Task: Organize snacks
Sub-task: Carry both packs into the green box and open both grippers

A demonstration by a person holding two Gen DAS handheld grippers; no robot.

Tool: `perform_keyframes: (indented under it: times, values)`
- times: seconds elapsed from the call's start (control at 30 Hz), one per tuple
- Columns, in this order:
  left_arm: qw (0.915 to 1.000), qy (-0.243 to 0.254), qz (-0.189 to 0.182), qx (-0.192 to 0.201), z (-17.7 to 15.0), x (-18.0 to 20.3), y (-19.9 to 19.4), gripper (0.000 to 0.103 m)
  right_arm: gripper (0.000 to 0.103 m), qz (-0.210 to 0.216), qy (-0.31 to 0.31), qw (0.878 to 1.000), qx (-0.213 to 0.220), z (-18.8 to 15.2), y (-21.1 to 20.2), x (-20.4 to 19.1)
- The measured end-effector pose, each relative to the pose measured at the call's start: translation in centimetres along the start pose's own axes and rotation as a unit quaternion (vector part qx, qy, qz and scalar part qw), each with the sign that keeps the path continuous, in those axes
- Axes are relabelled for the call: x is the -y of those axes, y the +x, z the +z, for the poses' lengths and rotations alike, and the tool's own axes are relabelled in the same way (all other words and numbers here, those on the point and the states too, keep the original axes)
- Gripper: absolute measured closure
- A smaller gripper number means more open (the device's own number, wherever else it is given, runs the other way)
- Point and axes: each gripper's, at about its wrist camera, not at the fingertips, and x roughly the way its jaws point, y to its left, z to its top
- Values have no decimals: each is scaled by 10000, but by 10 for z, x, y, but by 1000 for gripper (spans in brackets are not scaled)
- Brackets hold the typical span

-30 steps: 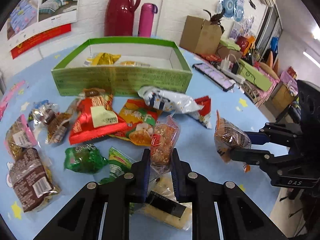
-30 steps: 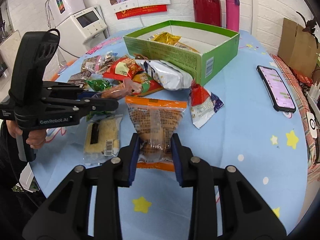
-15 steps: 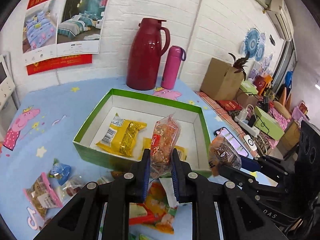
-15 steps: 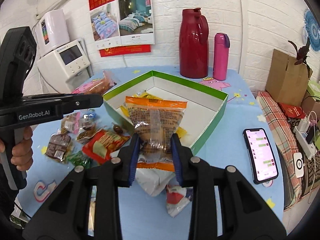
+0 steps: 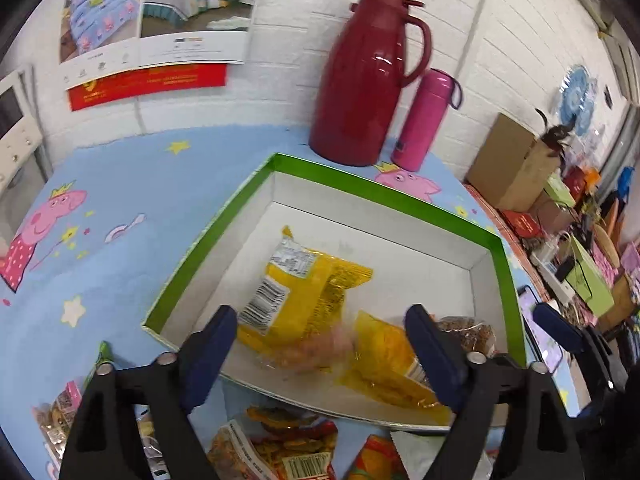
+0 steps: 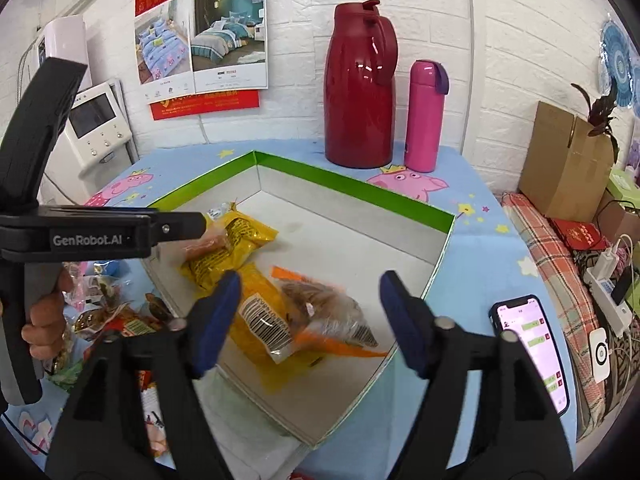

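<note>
The green-rimmed box (image 5: 404, 204) (image 6: 352, 192) with a white floor lies below both grippers. My left gripper (image 5: 320, 348) is open over its near edge; a blurred orange-pink peanut packet (image 5: 316, 354) (image 6: 204, 246) lies loose under it on a yellow packet (image 5: 304, 292) (image 6: 228, 252). My right gripper (image 6: 310, 320) is open above a brown pastry packet with orange ends (image 6: 324, 316) (image 5: 464, 328), which rests in the box on a second yellow packet (image 6: 260, 312). The left gripper's body (image 6: 100, 232) shows at the left of the right wrist view.
A red thermos jug (image 6: 360, 88) and a pink bottle (image 6: 426, 116) stand behind the box. A phone (image 6: 532, 348) lies to the right, near a power strip (image 6: 608, 300) and a cardboard box (image 6: 568, 160). Loose snacks (image 5: 276, 452) (image 6: 120, 320) lie beside the box's near-left wall.
Both grippers moved in over the box and went from shut to open. The peanut packet and the pastry packet left the fingers and now lie in the box.
</note>
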Motion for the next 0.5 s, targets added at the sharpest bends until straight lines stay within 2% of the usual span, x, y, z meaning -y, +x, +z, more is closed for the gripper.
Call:
perform_keyframes:
  times: [0.07,0.2,0.5]
  values:
    - [9997,-159,110,129,-2,-7,-2,12,21,-68,-24,10000,57,1,-3,0]
    - [9996,-214,179,23,-3,-15,0,12,15,-321,-61,9993,160,2,-10,-1]
    - [9998,83,109,145,-17,-5,-32,12,11,-460,-233,9982,300,0,-39,-15]
